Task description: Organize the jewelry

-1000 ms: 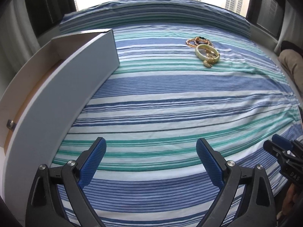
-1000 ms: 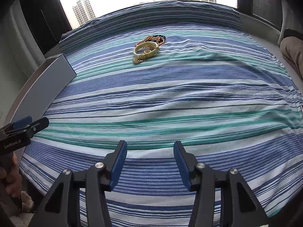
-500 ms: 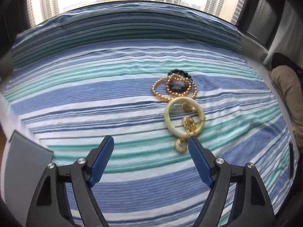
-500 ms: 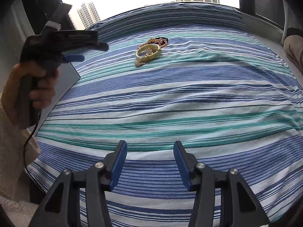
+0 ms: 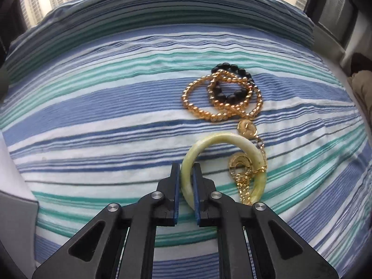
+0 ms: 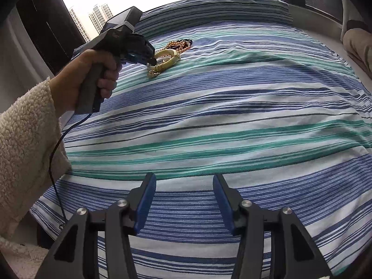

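Observation:
A pale green jade bangle (image 5: pixel 232 139) lies on the striped bedspread (image 5: pixel 93 121) with a gold chain and charms (image 5: pixel 241 169) draped over its right side. Behind it lie a gold bead bracelet (image 5: pixel 197 107) and a black bead bracelet (image 5: pixel 232 95), tangled together. My left gripper (image 5: pixel 186 169) is shut on the bangle's left rim. In the right wrist view the left gripper (image 6: pixel 152 60) meets the bangle (image 6: pixel 169 57) far up the bed. My right gripper (image 6: pixel 183 181) is open and empty, low over the near part of the bed.
A grey box corner (image 5: pixel 16 211) shows at the lower left of the left wrist view. A person's hand and fleece sleeve (image 6: pixel 25 139) hold the left gripper. A beige cushion (image 6: pixel 358 44) lies past the bed's right edge. Windows stand behind the bed.
My left gripper moved forward to the jewelry pile and closed on the bangle's left rim. My right gripper stayed in place and open.

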`<state>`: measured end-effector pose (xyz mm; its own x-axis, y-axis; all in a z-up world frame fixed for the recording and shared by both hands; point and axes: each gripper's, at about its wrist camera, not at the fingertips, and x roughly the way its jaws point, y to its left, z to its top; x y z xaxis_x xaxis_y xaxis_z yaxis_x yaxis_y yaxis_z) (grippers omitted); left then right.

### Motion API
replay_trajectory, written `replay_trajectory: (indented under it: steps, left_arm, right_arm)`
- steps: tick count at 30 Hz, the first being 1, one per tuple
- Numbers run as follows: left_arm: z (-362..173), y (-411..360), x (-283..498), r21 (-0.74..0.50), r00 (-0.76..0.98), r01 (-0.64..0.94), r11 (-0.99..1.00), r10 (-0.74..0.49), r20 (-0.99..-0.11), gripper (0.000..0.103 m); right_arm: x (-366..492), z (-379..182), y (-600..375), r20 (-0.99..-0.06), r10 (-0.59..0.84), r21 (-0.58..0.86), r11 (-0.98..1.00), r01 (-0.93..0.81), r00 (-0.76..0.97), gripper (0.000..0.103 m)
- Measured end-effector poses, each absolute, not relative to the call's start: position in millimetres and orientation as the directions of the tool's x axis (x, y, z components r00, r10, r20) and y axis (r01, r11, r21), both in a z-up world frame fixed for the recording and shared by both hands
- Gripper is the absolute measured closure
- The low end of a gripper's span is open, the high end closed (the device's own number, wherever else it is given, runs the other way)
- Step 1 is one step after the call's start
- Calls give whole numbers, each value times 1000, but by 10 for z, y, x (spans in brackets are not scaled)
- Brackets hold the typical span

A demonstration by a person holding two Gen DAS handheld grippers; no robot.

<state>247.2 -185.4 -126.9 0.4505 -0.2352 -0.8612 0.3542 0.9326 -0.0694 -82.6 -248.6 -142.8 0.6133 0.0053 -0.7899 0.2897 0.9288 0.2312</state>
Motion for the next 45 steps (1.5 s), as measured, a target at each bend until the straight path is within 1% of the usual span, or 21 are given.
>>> replay_trajectory:
  steps: [8,10,14,16,19,21,22,23,24,25,26,27,28,31,33,35,38,39,40,42,45]
  left_arm:
    - [-1289,-692,1524,-122,464,193,974,-200,-863,95]
    - [-1282,-466,1367,-142,465,147,979,-195,-863,95]
    - [-1264,-164,1288,-177,490,110,978,-208,-847,95]
    - [-1280,-118,1354,-197,495,117,973,-229,-838,94]
    - [-1295,-271,1531,-184,519,186,965,-255,-816,93]
    - [-1298,-379,1608,-195,521,234,952,-293,-802,91]
    - [-1298,-441,1655,-208,508,250,946,-311,-803,89]
    - [-1287,-416,1648,-223,491,255,941,-324,-808,83]
    - [-1271,-359,1615,-246,474,257,935,-343,-811,79]
    - [-1268,-322,1601,-258,466,250,933,-350,-812,65]
    - [-1255,-245,1553,-261,465,240,935,-347,-815,49]
    - [-1239,-160,1495,-256,469,226,940,-335,-817,42]
    - [-1227,-88,1441,-252,474,217,943,-327,-817,39]
    - [-1219,39,1322,-242,468,211,947,-316,-825,39]
    - [-1186,116,1217,-244,472,206,948,-315,-823,39]
    - [-1145,192,1103,-251,483,205,946,-321,-815,38]
    - [-1127,283,971,-261,489,202,944,-328,-809,37]
    - [-1141,310,941,-263,486,198,944,-328,-810,37]
    - [-1159,336,919,-268,483,193,944,-329,-811,37]
    - [-1216,370,902,-281,473,179,943,-333,-816,37]
    - [-1309,408,901,-306,442,162,938,-346,-827,37]
  right_arm:
    - [-782,-1403,-2430,-786,18,226,939,260,618,51]
    - [-748,-1395,-2388,-790,26,225,942,251,612,51]
    - [-616,-1307,-2288,-788,49,217,955,203,614,51]
    - [-482,-1226,-2205,-788,65,201,967,155,612,51]
    - [-249,-1091,-2053,-779,103,174,983,56,618,51]
    - [-137,-1013,-1962,-770,127,175,984,16,625,51]
    - [-75,-983,-1926,-766,136,176,984,1,628,51]
    - [-17,-957,-1880,-761,144,174,985,-15,632,51]
    - [39,-937,-1839,-756,147,166,986,-31,638,51]
    - [100,-923,-1801,-753,144,150,988,-45,642,51]
    - [166,-914,-1765,-752,141,135,989,-60,644,51]
    - [237,-908,-1727,-751,145,123,989,-80,644,51]
    - [306,-908,-1683,-749,154,112,988,-107,645,51]
    - [545,-930,-1497,-743,214,74,968,-240,635,51]
    - [735,-970,-1361,-748,230,31,949,-314,622,51]
    - [933,-1066,-1247,-772,273,30,917,-397,574,51]
    - [1187,-1277,-1112,-819,256,-8,890,-456,514,53]
    - [1251,-1342,-1089,-835,247,-17,882,-470,492,56]
    - [1311,-1405,-1074,-852,236,-19,878,-478,468,61]
    - [1379,-1477,-1048,-871,254,5,861,-509,420,65]
    - [1441,-1543,-959,-895,237,-15,832,-555,378,64]
